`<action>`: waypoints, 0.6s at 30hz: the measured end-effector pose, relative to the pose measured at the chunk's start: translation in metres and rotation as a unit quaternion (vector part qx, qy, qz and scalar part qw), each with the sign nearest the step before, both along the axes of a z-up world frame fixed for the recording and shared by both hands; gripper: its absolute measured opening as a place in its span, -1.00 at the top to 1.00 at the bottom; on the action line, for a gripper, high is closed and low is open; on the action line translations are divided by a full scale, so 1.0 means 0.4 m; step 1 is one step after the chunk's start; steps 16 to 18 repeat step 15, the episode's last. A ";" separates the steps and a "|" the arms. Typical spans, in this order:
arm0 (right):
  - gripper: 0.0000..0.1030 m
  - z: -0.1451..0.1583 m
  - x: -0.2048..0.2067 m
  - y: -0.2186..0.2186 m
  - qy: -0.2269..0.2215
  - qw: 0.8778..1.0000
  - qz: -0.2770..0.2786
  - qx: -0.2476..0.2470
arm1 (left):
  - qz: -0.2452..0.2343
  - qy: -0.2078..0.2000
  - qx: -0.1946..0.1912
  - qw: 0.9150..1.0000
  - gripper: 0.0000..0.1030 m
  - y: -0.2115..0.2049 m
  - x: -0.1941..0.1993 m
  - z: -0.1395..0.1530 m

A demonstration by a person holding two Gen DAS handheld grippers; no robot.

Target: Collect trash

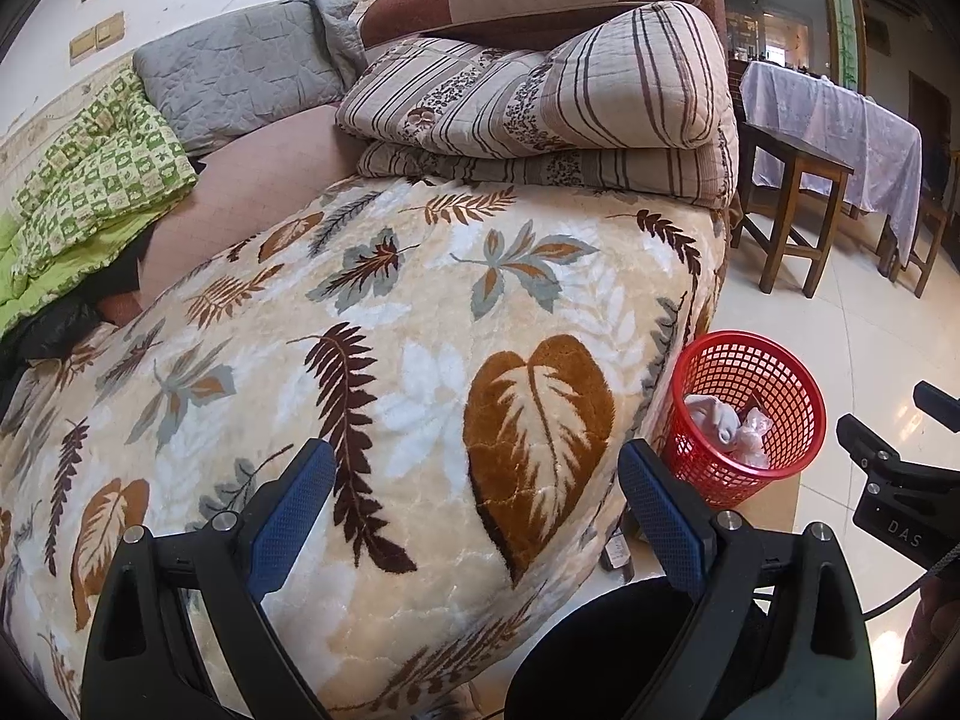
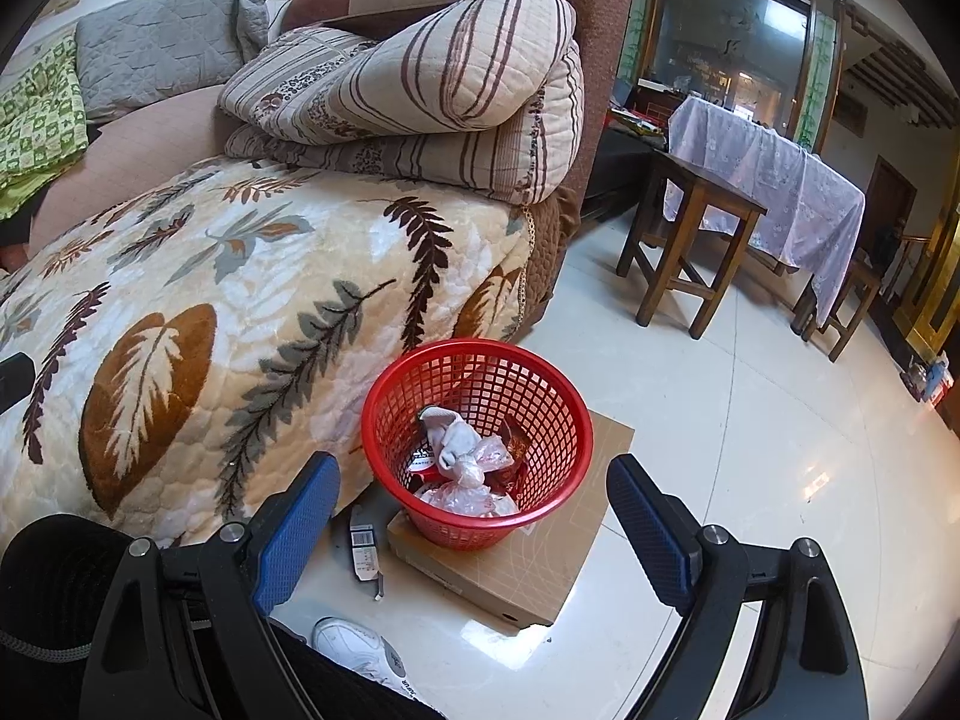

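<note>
- Left gripper (image 1: pixel 477 516) spread wide with nothing between its blue pads, hovering over the leaf-print blanket (image 1: pixel 372 312); likely parked there because no trash shows on that stretch of bedding.
- Right gripper (image 2: pixel 474 525) likewise gaping and empty, aimed down at the red basket (image 2: pixel 384 420), a pose that suits a drop or a check of the contents.
- Red basket standing on a flat cardboard box (image 2: pixel 576 564) on the pale floor, just right of the blanket's hanging edge, probably raised and kept close for easy reach from the bed.
- Trash (image 2: pixel 462 456) lying inside the basket: crumpled white material, clear plastic wrap, a dark printed wrapper.
- Small barcoded packet (image 2: pixel 363 546) flat on the floor just left of the box, outside the basket; a probable next pick, though whether it counts as trash is hard to tell.
- Folded striped quilt (image 2: pixel 420 102) stacked at the far end, well apart from the basket.
</note>
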State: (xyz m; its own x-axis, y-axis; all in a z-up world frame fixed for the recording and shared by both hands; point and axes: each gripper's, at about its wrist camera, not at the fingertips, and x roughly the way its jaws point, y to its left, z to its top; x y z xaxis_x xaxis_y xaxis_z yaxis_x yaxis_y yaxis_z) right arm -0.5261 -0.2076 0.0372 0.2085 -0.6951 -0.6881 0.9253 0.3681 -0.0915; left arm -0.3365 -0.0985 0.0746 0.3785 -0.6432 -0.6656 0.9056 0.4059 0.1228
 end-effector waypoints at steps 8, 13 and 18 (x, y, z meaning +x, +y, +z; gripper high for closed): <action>-0.80 0.006 0.031 -0.037 0.007 1.000 0.009 -0.004 | 0.019 0.011 -0.002 1.000 -0.84 0.003 0.044 0.010; -0.81 0.025 0.125 -0.096 0.019 0.998 0.054 -0.012 | 0.101 0.022 -0.010 0.995 -0.84 0.032 0.181 0.038; -0.82 0.034 0.192 -0.120 0.033 0.996 0.084 -0.021 | 0.160 0.033 -0.014 0.986 -0.84 0.061 0.276 0.050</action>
